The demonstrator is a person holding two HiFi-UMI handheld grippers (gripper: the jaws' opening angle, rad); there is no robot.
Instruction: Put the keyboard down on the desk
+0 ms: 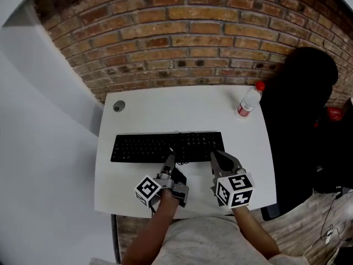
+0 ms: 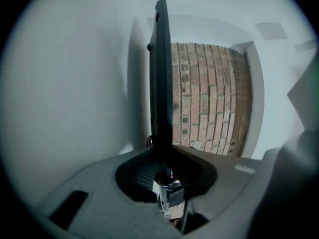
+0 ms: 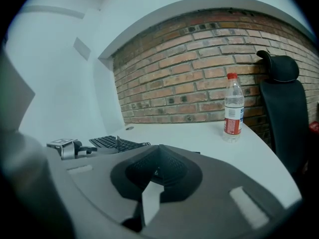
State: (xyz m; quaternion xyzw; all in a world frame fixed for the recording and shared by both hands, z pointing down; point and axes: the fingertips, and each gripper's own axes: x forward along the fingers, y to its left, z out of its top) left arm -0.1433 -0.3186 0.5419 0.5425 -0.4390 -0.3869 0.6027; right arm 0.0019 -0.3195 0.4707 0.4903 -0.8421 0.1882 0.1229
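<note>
A black keyboard [image 1: 149, 147] lies lengthwise across the white desk [image 1: 182, 106]. My left gripper [image 1: 170, 159] is shut on its near edge, about the middle. In the left gripper view the keyboard [image 2: 160, 83] runs edge-on away from the jaws [image 2: 162, 156], which are clamped on it. I cannot tell whether the gripped edge touches the desk. My right gripper [image 1: 216, 159] hovers just beside the keyboard's near right corner, jaws shut and holding nothing. From the right gripper [image 3: 158, 151] the keyboard [image 3: 107, 142] shows to the left.
A clear water bottle [image 1: 249, 101] with a red cap and label stands at the desk's far right corner, also the bottle [image 3: 234, 108]. A black office chair [image 1: 298, 120] is right of the desk. A grey cable grommet [image 1: 118, 106] sits far left. A brick wall is behind.
</note>
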